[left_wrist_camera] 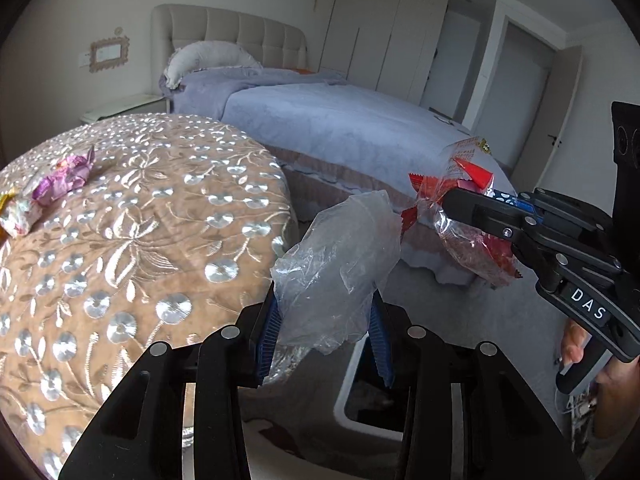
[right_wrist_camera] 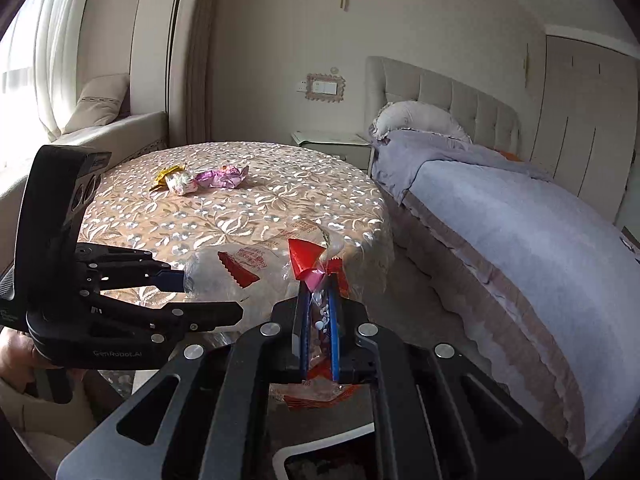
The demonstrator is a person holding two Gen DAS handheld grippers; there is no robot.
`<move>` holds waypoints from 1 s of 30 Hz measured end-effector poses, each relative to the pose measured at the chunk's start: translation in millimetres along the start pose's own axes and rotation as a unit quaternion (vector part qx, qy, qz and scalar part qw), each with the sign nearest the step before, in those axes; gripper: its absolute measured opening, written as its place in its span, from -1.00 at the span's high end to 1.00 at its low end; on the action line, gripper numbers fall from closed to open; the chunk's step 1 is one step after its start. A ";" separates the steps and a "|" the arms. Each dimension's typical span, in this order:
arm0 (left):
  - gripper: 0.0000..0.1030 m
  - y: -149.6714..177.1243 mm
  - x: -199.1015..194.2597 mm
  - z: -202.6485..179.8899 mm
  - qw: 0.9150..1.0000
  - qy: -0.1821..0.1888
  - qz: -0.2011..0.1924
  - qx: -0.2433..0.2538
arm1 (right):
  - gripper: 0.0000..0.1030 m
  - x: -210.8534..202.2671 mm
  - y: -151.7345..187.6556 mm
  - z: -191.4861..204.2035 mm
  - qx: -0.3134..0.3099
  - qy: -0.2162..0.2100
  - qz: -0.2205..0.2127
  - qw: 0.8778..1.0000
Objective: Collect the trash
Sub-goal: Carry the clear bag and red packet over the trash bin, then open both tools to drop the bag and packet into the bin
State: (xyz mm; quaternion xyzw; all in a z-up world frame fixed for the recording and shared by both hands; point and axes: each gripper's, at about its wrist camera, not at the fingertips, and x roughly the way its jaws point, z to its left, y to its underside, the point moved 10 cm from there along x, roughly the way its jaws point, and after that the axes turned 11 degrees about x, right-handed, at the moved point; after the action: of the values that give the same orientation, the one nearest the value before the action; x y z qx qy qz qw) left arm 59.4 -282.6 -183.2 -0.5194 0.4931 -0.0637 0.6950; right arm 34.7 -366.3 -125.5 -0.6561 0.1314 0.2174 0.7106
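Left wrist view, surroundings: round table (left_wrist_camera: 132,240) under a beige cloth with shiny embroidered flowers; bed (left_wrist_camera: 360,128) with a lilac cover close behind; white bin (left_wrist_camera: 360,408) on the floor below both grippers.
Still on the table: purple foil wrapper (left_wrist_camera: 64,178), a white one (left_wrist_camera: 18,212) touching it and a yellow scrap (right_wrist_camera: 168,174), well apart from the grippers.
Left gripper (left_wrist_camera: 324,320): jaws narrow, blue ribbed pads pressed on a crumpled clear plastic bag (left_wrist_camera: 340,256) that sticks up past the fingertips.
Right gripper (right_wrist_camera: 320,312): jaws closed tight on a red and clear snack packet (right_wrist_camera: 312,264), its crinkled ends sticking out above and below the pads.
Position: both pieces held off the table edge, near each other, above the bin's opening.
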 end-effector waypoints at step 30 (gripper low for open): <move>-0.91 24.9 79.6 -114.0 0.992 0.041 0.085 0.079 | 0.82 -15.2 113.5 -124.6 0.115 0.069 0.052 0.990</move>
State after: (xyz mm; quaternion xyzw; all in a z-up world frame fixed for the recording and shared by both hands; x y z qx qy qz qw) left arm 3.4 -394.3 -249.1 -0.4159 0.5567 -0.0644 0.7162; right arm -20.9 -486.6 -230.6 -0.5756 0.2386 0.1917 0.7582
